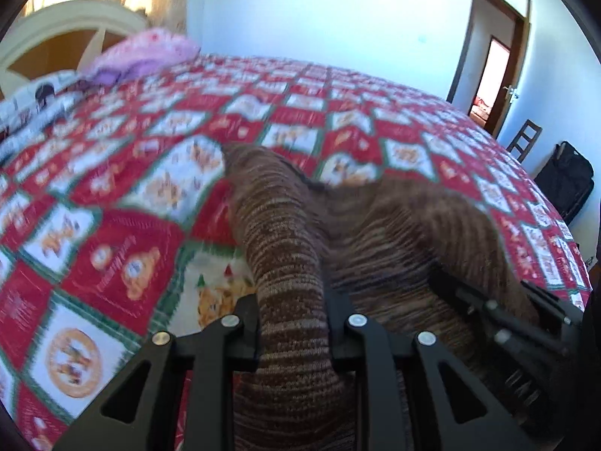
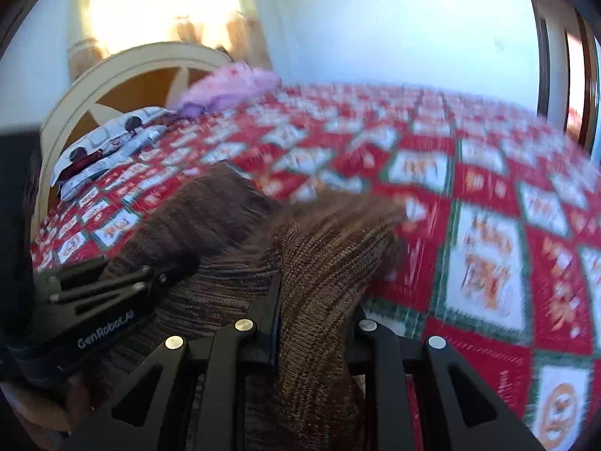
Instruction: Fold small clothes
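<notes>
A bed fills most of both views, covered by a quilt [image 1: 124, 248] of red and white squares edged in green, printed with orange festive figures. At its head stands a cream arched headboard [image 2: 112, 75] with wood panels, and a sunlit curtain [image 2: 161, 3] hangs behind it. A pink pillow [image 1: 150, 50] lies by the headboard, with a white patterned pillow [image 2: 109, 150] beside it. In the left wrist view an open wooden door [image 1: 499, 64] shows on the far wall, with a chair [image 1: 524, 139] and a black bag [image 1: 567, 184] near it.

The brown garment [image 1: 394, 233] is a knit piece with fine stripes in dark brown and tan, soft and ribbed in look. It sits above the near part of the quilt, bunched between the two grippers, and whether its far end rests on the quilt is blurred. One gathered fold runs forward like a thick roll from the left gripper [image 1: 293, 323], whose jaws are closed snugly on it from both sides. Another fold rises through the right gripper [image 2: 315, 323], which likewise pinches the cloth between nearly closed jaws. The two grippers sit just beside each other, each visible at the edge of the other's view.
</notes>
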Demonstrator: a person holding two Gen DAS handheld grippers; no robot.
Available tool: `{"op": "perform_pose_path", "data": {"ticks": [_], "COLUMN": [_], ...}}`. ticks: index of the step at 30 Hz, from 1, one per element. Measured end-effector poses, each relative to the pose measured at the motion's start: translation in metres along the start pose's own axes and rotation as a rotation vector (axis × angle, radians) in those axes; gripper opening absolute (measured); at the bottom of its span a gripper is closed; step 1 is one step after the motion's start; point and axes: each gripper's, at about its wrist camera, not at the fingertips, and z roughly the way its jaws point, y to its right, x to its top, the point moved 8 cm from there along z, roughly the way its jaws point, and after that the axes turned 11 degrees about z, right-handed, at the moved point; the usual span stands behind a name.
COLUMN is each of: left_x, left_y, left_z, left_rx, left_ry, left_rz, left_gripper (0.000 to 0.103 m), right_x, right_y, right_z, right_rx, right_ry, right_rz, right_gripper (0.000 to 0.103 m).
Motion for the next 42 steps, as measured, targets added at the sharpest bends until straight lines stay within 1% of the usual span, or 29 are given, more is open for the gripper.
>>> {"op": "perform_pose_path", "data": {"ticks": [2, 4, 5, 6, 7, 8, 9, 10, 12, 13, 15, 17, 18, 20, 21, 22, 23, 24, 26, 27, 29, 31, 33, 35, 36, 38, 40, 42], "left_x": [-0.003, -0.003, -0.003, -0.004, -0.006, -0.008, -0.013, -0.018, -0.031, -0.037, -0.052, -0.068, -0.072, -0.082, -0.084, -0.084, -0.084, -0.083, -0.083, -0.083, -0.082, -0.081, -0.085, -0.092, -0.095, -0.101, -0.1, -0.099], "left_y": [-0.002, -0.006, -0.009, -0.011, -0.012, -0.013, -0.015, -0.016, -0.017, -0.017, -0.016, -0.015, -0.014, -0.01, -0.009, -0.006, -0.003, -0.001, -0.001, -0.002, -0.005, -0.008, -0.007, -0.009, -0.011, -0.013, -0.012, -0.01], "left_z": [-0.002, -0.003, -0.002, -0.005, -0.012, -0.018, -0.028, -0.037, -0.055, -0.062, -0.071, -0.074, -0.072, -0.07, -0.072, -0.072, -0.072, -0.071, -0.071, -0.072, -0.076, -0.083, -0.089, -0.09, -0.087, -0.08, -0.08, -0.083], "left_rx": [-0.019, -0.037, -0.04, -0.045, -0.055, -0.07, -0.083, -0.091, -0.105, -0.118, -0.162, -0.201, -0.221, -0.241, -0.23, -0.217, -0.203, -0.183, -0.171, -0.2, -0.221, -0.206, -0.191, -0.168, -0.153, -0.121, -0.089, -0.048], "left_ry": [0.008, -0.006, -0.016, -0.027, -0.033, -0.031, -0.028, -0.024, -0.001, 0.01, 0.019, 0.008, 0.002, -0.018, -0.005, 0.0, -0.003, -0.008, -0.016, -0.02, -0.02, -0.018, -0.025, -0.033, -0.038, -0.041, -0.028, -0.04], "left_rz": [-0.033, -0.068, -0.079, -0.095, -0.108, -0.115, -0.119, -0.118, -0.118, -0.124, -0.161, -0.229, -0.253, -0.285, -0.279, -0.263, -0.246, -0.229, -0.22, -0.237, -0.267, -0.26, -0.247, -0.237, -0.232, -0.228, -0.219, -0.193], "left_gripper": [0.029, 0.038, 0.04, 0.043, 0.043, 0.044, 0.051, 0.062, 0.072, 0.074, 0.074, 0.074, 0.074, 0.073, 0.072, 0.071, 0.07, 0.062, 0.04, 0.018, 0.016, 0.015, 0.015, 0.015, 0.015, 0.019, 0.022, 0.025], "right_x": [0.0, -0.003, -0.003, -0.004, -0.006, -0.007, -0.01, -0.014, -0.026, -0.034, -0.05, -0.067, -0.073, -0.077, -0.079, -0.083, -0.086, -0.088, -0.09, -0.091, -0.091, -0.091, -0.092, -0.098, -0.101, -0.109, -0.112, -0.111], "right_y": [0.005, 0.008, 0.01, 0.011, 0.013, 0.016, 0.021, 0.028, 0.04, 0.045, 0.047, 0.042, 0.037, 0.029, 0.024, 0.022, 0.021, 0.019, 0.02, 0.019, 0.018, 0.012, 0.009, 0.011, 0.015, 0.022, 0.025, 0.023], "right_z": [0.005, 0.009, 0.011, 0.01, 0.008, 0.002, -0.006, -0.016, -0.04, -0.049, -0.059, -0.061, -0.066, -0.069, -0.068, -0.066, -0.064, -0.064, -0.066, -0.068, -0.075, -0.086, -0.095, -0.097, -0.096, -0.088, -0.084, -0.086], "right_rx": [0.027, 0.032, 0.039, 0.057, 0.072, 0.097, 0.119, 0.148, 0.216, 0.232, 0.241, 0.242, 0.237, 0.241, 0.227, 0.195, 0.173, 0.176, 0.175, 0.178, 0.2, 0.245, 0.253, 0.236, 0.211, 0.167, 0.178, 0.157], "right_ry": [-0.033, -0.059, -0.07, -0.081, -0.094, -0.109, -0.112, -0.107, -0.087, -0.081, -0.093, -0.117, -0.096, -0.095, -0.104, -0.112, -0.126, -0.131, -0.137, -0.145, -0.157, -0.158, -0.161, -0.175, -0.177, -0.183, -0.16, -0.146], "right_rz": [0.033, 0.049, 0.062, 0.082, 0.099, 0.13, 0.166, 0.21, 0.296, 0.321, 0.328, 0.297, 0.268, 0.243, 0.229, 0.212, 0.204, 0.214, 0.238, 0.251, 0.282, 0.303, 0.298, 0.299, 0.292, 0.267, 0.264, 0.234], "right_gripper": [0.022, 0.025, 0.026, 0.031, 0.039, 0.043, 0.05, 0.057, 0.062, 0.062, 0.062, 0.062, 0.062, 0.062, 0.051, 0.028, 0.022, 0.02, 0.016, 0.014, 0.013, 0.013, 0.012, 0.012, 0.012, 0.012, 0.012, 0.012]}}
